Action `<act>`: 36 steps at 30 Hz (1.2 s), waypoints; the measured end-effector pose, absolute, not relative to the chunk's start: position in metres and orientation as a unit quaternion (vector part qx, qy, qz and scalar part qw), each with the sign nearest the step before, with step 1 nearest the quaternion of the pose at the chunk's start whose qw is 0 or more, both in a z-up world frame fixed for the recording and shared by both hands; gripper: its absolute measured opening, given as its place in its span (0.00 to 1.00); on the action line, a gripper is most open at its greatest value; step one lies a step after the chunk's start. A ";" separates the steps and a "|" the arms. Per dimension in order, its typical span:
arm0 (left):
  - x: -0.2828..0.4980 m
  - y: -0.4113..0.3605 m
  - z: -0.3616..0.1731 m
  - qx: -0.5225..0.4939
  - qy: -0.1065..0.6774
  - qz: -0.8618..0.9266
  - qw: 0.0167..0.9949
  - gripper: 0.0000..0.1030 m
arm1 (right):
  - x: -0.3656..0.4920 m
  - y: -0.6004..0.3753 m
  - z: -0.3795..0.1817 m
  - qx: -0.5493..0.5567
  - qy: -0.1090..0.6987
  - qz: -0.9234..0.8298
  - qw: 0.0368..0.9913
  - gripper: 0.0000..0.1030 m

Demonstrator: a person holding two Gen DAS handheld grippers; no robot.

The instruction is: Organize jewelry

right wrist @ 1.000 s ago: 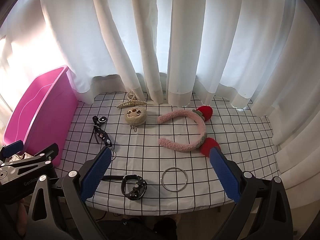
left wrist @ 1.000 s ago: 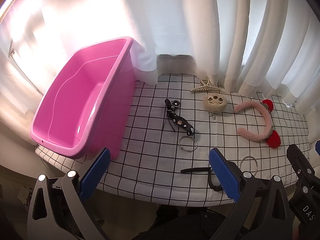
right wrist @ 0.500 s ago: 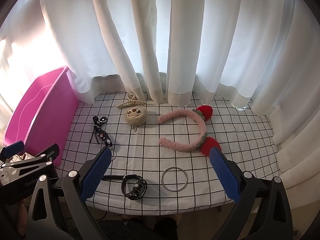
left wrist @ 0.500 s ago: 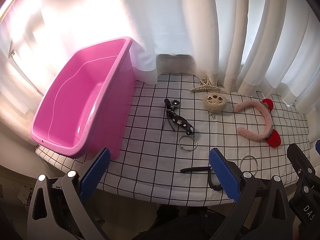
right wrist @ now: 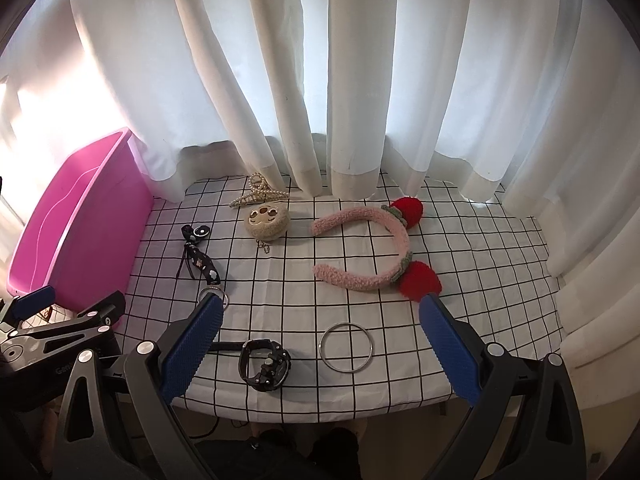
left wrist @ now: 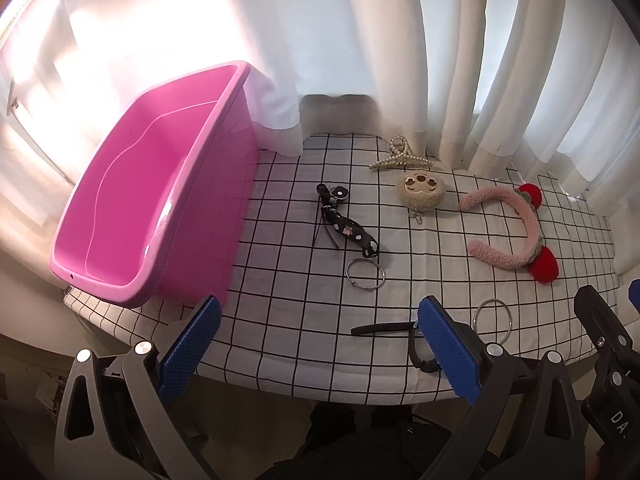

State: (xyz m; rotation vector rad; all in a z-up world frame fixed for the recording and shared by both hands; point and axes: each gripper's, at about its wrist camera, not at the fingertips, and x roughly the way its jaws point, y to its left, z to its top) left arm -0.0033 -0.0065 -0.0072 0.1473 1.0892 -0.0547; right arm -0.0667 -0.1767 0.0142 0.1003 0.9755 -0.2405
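White curtains (right wrist: 352, 80) behind checked tablecloth (right wrist: 460, 280)

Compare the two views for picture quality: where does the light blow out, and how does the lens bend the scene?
Left wrist view: backlit curtain washes out to white at upper left, with glare on the pink bin. Right wrist view: curtain light is more even, overexposed only at the left edge. Both views: the fisheye curves the checked tablecloth's grid lines and darkens the corners; objects stay sharp.
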 end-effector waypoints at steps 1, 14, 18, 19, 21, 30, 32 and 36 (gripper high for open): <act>-0.004 -0.008 -0.009 0.072 0.520 -0.027 0.851 0.94 | -0.067 -0.178 0.013 0.050 0.469 -0.116 0.874 0.91; 0.006 0.001 -0.069 0.040 0.548 -0.055 0.833 0.94 | -0.087 -0.238 -0.053 0.093 0.523 -0.130 0.837 0.91; 0.010 0.013 -0.102 0.008 0.569 -0.076 0.819 0.94 | -0.087 -0.256 -0.094 0.116 0.550 -0.107 0.820 0.91; 0.011 0.016 -0.111 0.000 0.573 -0.075 0.816 0.94 | -0.086 -0.257 -0.104 0.115 0.559 -0.104 0.814 0.91; 0.013 0.022 -0.126 -0.015 0.577 -0.077 0.813 0.94 | -0.081 -0.257 -0.125 0.104 0.574 -0.096 0.807 0.91; 0.017 0.017 -0.178 0.009 0.600 -0.080 0.796 0.94 | -0.069 -0.261 -0.184 0.070 0.608 -0.088 0.786 0.91; 0.014 0.013 -0.182 0.010 0.598 -0.088 0.797 0.94 | -0.067 -0.260 -0.189 0.066 0.610 -0.085 0.785 0.91; 0.013 0.007 -0.185 0.009 0.594 -0.104 0.797 0.94 | -0.063 -0.257 -0.199 0.065 0.614 -0.075 0.783 0.91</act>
